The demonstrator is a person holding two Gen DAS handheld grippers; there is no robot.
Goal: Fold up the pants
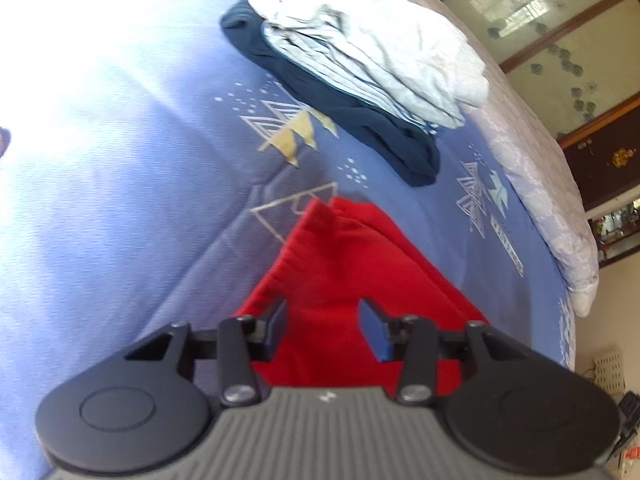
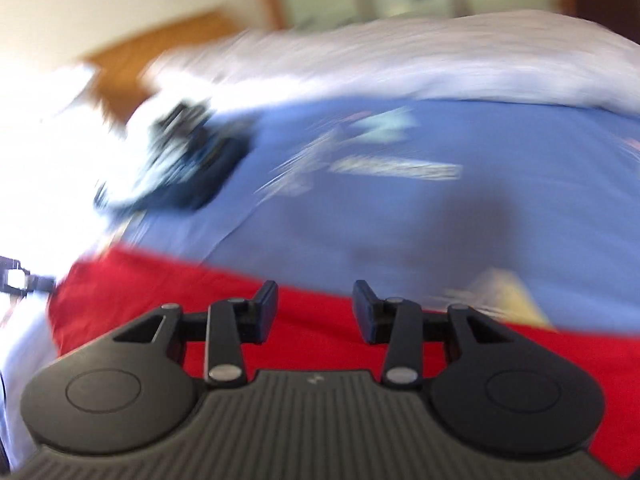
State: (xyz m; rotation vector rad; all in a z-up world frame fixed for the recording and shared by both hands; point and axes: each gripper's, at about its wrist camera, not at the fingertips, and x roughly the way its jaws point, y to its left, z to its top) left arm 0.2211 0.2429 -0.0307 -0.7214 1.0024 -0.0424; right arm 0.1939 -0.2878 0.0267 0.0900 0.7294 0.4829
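Both the left gripper [image 1: 323, 326] and the right gripper [image 2: 315, 310] are held spread and empty just above the red pants [image 1: 340, 280], which run away from them across the blue bedsheet [image 1: 160, 200]; neither seems nearer, blur permitting.

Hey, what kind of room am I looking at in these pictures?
Most likely a bedroom at home. A blue patterned bedsheet covers a bed, folded clothes are stacked on it beside red pants, and a wardrobe with patterned glass doors stands behind.
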